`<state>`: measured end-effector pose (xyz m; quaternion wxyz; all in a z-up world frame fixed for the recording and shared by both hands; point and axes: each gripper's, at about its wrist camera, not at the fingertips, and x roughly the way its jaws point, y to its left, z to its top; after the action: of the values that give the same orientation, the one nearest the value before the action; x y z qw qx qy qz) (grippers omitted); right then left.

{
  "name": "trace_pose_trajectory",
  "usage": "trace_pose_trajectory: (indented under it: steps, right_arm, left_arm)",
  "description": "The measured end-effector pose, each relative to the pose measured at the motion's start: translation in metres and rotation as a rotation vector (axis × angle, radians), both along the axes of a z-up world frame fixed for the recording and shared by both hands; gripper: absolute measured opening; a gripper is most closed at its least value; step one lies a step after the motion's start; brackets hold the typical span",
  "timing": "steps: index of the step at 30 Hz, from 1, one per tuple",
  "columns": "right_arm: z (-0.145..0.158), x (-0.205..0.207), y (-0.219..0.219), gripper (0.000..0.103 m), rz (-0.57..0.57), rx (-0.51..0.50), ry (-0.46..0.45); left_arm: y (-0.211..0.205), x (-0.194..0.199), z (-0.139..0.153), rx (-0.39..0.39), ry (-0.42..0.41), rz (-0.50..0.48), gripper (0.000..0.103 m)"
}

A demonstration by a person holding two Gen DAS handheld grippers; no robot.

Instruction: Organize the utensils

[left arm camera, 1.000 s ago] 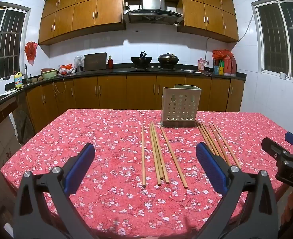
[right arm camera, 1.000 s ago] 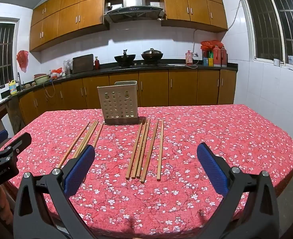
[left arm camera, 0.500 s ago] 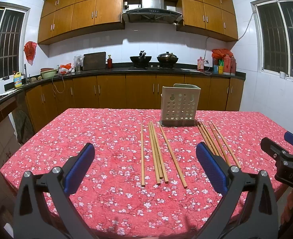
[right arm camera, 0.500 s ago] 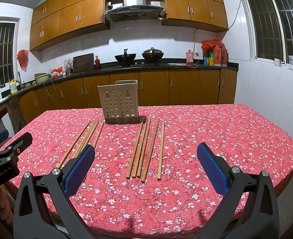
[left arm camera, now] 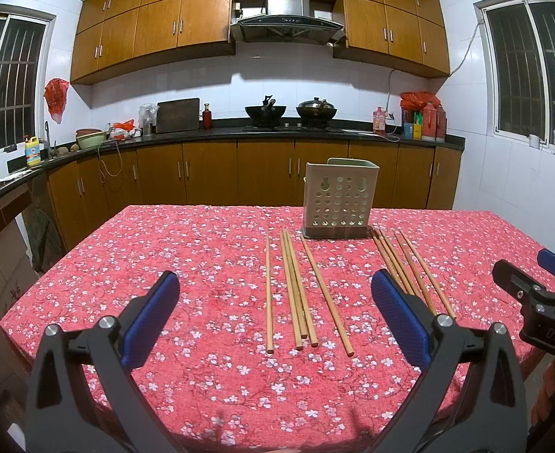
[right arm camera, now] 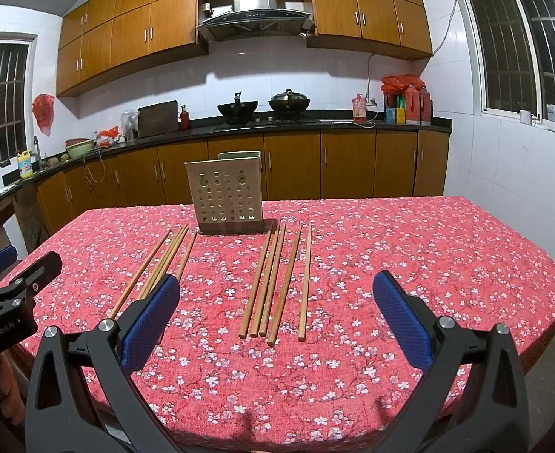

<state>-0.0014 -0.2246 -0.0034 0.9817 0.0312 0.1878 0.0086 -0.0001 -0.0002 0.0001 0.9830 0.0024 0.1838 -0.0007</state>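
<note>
Two groups of wooden chopsticks lie on the red floral tablecloth. The left group lies in front of my left gripper, which is open and empty above the near table edge. The right group lies in front of my right gripper, also open and empty. A beige perforated utensil holder stands upright at the far ends of the chopsticks. Each gripper shows at the edge of the other's view.
The table stands in a kitchen with wooden cabinets and a dark counter behind it. Woks sit on the stove. Table edges drop off at left, right and near sides.
Both grippers have risen or tilted very slightly; the table contents sit marginally higher in view. Nothing on the table moved.
</note>
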Motion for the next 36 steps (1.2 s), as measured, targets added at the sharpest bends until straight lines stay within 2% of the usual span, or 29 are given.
trace_pose_trajectory:
  steps: [36]
  right_arm:
    - [-0.0009,0.0001,-0.0028,0.101,0.0,0.003,0.002]
  left_arm:
    - [0.0004,0.0,0.0014,0.002,0.003,0.0,0.099]
